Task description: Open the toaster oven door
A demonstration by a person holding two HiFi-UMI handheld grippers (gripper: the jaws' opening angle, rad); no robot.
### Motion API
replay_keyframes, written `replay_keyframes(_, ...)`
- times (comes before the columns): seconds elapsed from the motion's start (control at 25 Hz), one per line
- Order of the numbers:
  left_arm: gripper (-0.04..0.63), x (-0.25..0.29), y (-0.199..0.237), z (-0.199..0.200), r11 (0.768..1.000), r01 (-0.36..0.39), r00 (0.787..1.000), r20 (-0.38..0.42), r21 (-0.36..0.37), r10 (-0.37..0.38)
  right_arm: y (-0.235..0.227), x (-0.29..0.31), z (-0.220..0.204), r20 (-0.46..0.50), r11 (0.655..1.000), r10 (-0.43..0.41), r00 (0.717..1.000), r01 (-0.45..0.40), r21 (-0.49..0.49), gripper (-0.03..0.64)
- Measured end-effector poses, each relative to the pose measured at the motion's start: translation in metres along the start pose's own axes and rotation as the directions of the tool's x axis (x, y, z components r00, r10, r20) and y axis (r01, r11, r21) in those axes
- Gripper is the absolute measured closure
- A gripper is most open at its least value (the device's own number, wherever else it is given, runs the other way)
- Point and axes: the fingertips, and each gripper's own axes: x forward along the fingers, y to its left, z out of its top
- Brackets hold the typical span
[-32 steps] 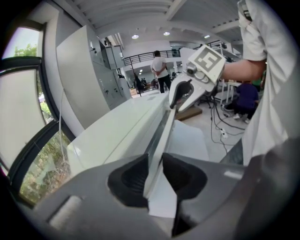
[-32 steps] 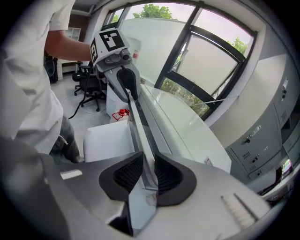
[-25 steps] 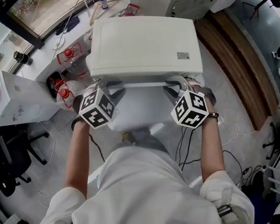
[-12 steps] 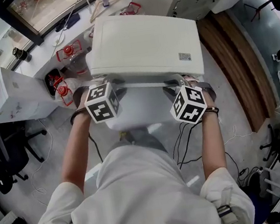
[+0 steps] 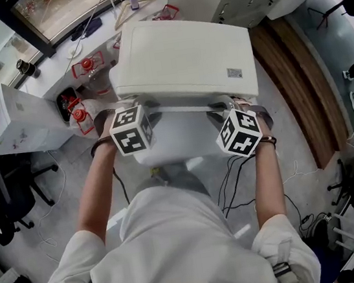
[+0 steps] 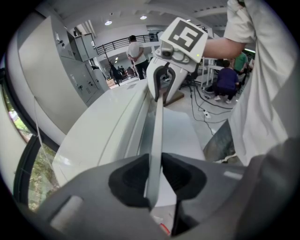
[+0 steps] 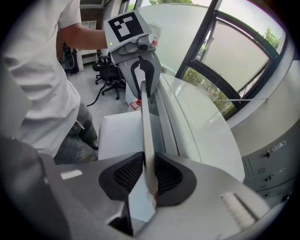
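The left tool (image 6: 154,180) is clamped on the near end of the toaster oven's handle (image 6: 157,133), its dark pads pressing both flat faces of the bar. The right tool (image 7: 149,176) grips the other end the same way, its pads (image 7: 125,176) showing a fine meshed texture. Compared with a second ago, the left tool's marker cube (image 5: 131,129) has rolled a little and edged slightly inward along the handle. The right cube (image 5: 238,132) sits almost where it was, and the oven (image 5: 184,55) looks unchanged. I read that as the grip being settled rather than the pull begun, so the opening swing is most likely still to come. The handle is a thin, smooth, pale strip running straight between the two tools, standing just off the door (image 7: 155,123). The door shows only as a narrow greyish band between bar and body, and I cannot tell whether it is shut or barely ajar. The oven's shell is matte off-white with softly rounded corners and a small label (image 5: 232,72) near one back corner. It stands directly in front of the person, between their arms, with a cluttered white worktop (image 5: 56,73) by the window behind it.
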Motion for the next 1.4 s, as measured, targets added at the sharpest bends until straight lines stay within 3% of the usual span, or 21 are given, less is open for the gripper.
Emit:
replay_keyframes(0.68, 0.523, -0.001, -0.048, -0.007, 0.995, -0.034, 0.999, -0.030, 0.098, 0.038, 0.047, 0.000, -0.004, -0.053, 0.992, -0.122, 0.991, 0.123, 0.010, 0.552)
replay_keyframes(1.4, 0.518, 0.014, -0.097, -0.014, 0.987, -0.133, 0.984, -0.105, 0.092, 0.142, 0.097, 0.005, -0.019, -0.002, 0.977, -0.210, 0.978, 0.210, -0.041, 0.552)
